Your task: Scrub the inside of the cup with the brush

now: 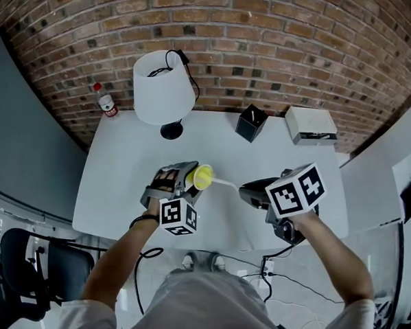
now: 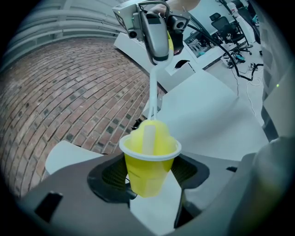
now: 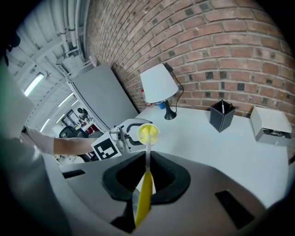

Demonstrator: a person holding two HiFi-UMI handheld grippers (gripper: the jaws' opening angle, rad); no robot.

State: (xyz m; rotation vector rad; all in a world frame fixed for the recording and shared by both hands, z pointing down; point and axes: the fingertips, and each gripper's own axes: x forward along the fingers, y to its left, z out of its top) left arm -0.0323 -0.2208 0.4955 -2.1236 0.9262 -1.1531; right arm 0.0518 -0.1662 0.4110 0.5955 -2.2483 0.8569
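Gripping small yellow plastic cup, left gripper jaws clamped on it; right gripper jaws pinch yellow-handled white brush, tip inside cup.

No words, brands or numbers legible anywhere. Only black-and-white square markers on the left gripper cube and right gripper cube; bottle label too small to read.
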